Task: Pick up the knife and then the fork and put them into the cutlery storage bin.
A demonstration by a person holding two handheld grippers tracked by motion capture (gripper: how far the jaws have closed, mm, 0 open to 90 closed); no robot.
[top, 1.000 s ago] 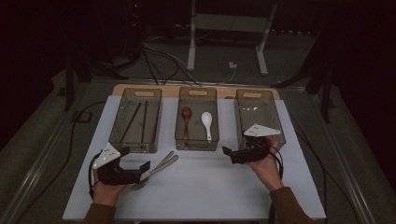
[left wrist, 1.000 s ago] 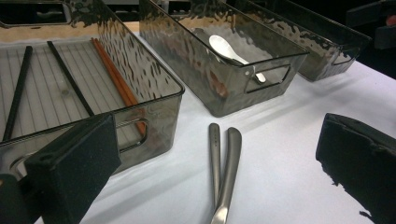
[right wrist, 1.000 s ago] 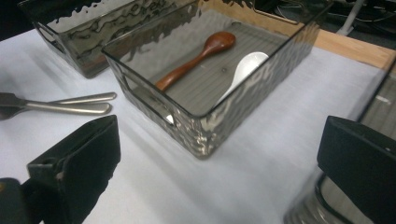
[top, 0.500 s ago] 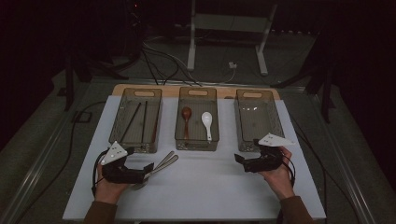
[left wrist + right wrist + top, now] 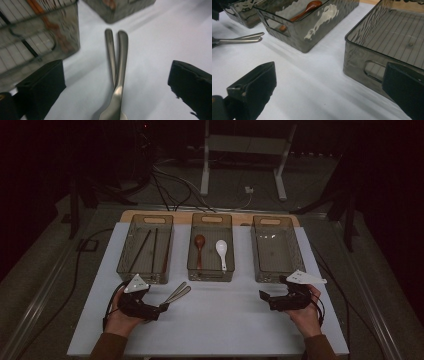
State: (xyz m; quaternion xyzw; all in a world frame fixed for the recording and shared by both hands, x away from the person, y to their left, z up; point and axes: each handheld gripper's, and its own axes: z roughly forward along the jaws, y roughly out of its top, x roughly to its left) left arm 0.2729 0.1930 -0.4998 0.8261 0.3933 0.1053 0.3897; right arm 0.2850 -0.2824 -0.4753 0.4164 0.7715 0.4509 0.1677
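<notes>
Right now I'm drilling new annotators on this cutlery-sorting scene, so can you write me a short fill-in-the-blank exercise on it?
1. The left gripper has its jaws ____ around two metal utensil handles lying on the table.
2. The middle bin holds a brown wooden spoon and a ____ spoon.
3. The bin nearest the right gripper, the right bin, holds ____ utensils.

Missing words: open; white; no

You've got two brushed-metal utensil handles (image 5: pixel 117 60), satin sheen, smooth, on a matt white worktop (image 5: pixel 225 320). Smoky translucent plastic bins (image 5: pixel 312 22) look glossy w/ ribbed floors. Brown spoon (image 5: pixel 199 247) looks like lacquered wood; white spoon (image 5: pixel 221 252) glossy, ceramic or plastic. Your black fingers (image 5: pixel 42 85): matt, slightly rough.
</notes>
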